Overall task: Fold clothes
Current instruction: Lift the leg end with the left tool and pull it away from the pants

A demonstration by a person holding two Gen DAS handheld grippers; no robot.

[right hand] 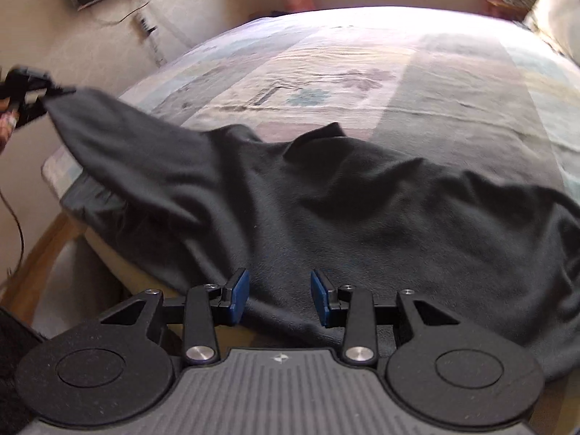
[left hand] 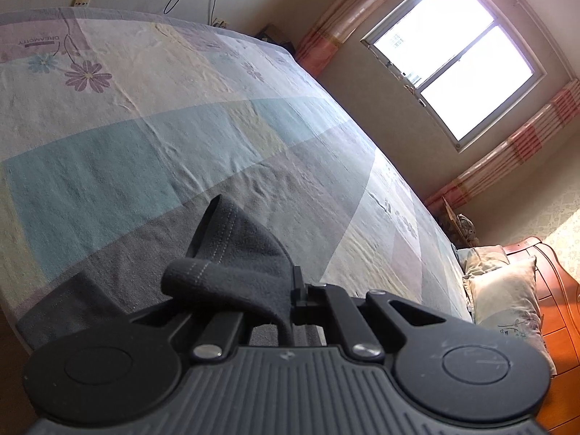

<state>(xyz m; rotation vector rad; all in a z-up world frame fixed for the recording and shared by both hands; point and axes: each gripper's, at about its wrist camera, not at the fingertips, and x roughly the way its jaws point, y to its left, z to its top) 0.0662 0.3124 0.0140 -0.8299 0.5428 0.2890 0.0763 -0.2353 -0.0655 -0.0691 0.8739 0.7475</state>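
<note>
A dark grey garment (right hand: 326, 210) lies crumpled across the near part of the bed. One of its sleeves is stretched up and to the left, where my left gripper (right hand: 47, 92) holds its end. In the left wrist view that gripper (left hand: 286, 301) is shut on the stitched cuff (left hand: 232, 264), which bunches over the fingers and hides the left one. My right gripper (right hand: 280, 297) stands open just above the garment's near hem, blue pads (right hand: 239, 295) apart, with nothing between them.
The bed (left hand: 181, 116) has a pastel patchwork sheet with flower prints. Pillows (left hand: 507, 290) and a wooden headboard (left hand: 554, 290) are at the right. A window (left hand: 453, 58) with striped curtains faces the bed. The bed's wooden edge (right hand: 43, 253) and a wall cable (right hand: 14, 224) show at the left.
</note>
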